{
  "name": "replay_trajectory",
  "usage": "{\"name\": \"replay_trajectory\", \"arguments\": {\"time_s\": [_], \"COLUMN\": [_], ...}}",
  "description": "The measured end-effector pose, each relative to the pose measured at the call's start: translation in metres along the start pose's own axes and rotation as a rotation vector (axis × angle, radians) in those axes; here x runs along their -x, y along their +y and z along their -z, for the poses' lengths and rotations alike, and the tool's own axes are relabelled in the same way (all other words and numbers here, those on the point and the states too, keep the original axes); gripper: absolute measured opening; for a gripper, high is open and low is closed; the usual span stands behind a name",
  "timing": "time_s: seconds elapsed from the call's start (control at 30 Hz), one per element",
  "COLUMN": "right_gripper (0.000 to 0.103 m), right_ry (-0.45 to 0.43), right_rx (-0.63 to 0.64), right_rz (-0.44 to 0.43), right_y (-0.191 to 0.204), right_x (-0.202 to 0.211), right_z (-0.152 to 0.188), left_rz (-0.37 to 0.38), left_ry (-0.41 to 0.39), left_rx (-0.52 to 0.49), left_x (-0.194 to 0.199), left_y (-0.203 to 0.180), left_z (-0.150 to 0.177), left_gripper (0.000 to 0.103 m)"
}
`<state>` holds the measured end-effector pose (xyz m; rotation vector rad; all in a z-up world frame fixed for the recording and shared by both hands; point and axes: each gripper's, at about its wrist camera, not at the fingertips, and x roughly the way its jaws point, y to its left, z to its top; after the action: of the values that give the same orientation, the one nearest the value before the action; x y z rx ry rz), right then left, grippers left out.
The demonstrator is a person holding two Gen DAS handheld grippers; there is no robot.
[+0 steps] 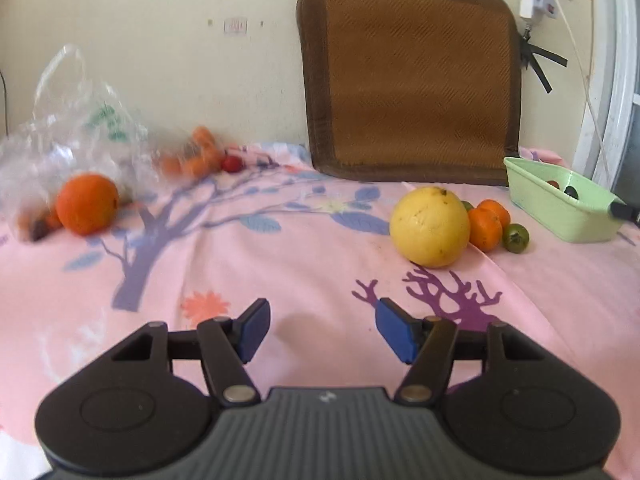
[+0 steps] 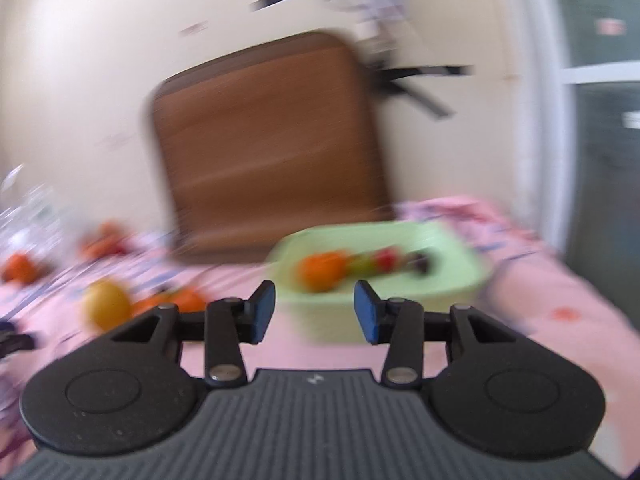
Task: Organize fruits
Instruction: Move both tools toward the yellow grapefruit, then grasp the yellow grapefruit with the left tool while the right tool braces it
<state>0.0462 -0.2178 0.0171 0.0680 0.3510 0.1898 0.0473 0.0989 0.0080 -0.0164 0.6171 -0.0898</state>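
Leftward, an orange (image 1: 87, 203) and small fruits (image 1: 194, 156) lay by the bag (image 1: 60, 120); mid-cloth a pomelo (image 1: 430, 227) waited. Both grippers, left (image 1: 322, 330) and right (image 2: 315, 312), gaped empty. Rightward, the tray (image 2: 460, 276) held several fruits, so sorting seemed partly done.

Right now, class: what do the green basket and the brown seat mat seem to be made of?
Green basket: probably moulded plastic; smooth, matte, uniform pale green walls with a rolled rim. Brown seat mat: likely woven rattan or bamboo fibre with a darker fabric border; fine diagonal weave shows.
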Motion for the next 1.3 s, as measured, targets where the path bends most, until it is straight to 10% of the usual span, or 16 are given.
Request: {"name": "replay_trajectory", "arguments": {"time_s": [0.4,0.9,1.07,1.3], "right_gripper": [0.046,0.048,0.076,0.073], "right_ry": [0.148,0.195,0.107,0.184], "right_rx": [0.07,0.101,0.224,0.359], "right_rz": [-0.227,-0.233,-0.251,-0.25], "right_y": [0.101,0.115,0.136,0.166], "right_x": [-0.03,-0.036,-0.048,-0.095], "right_z": [0.006,0.014,-0.007,-0.004], "left_rz": [-0.01,0.028,0.041,0.052], "left_ry": [0.03,0.004,-0.051,-0.079], "left_rx": [0.069,0.123,0.18,0.195], "left_x": [-0.002,0.0,0.008,0.01], "left_y": [0.013,0.02,0.029,0.032], "left_z": [0.005,0.007,0.008,0.009], "left_gripper": [0.074,0.075,0.075,0.075]}}
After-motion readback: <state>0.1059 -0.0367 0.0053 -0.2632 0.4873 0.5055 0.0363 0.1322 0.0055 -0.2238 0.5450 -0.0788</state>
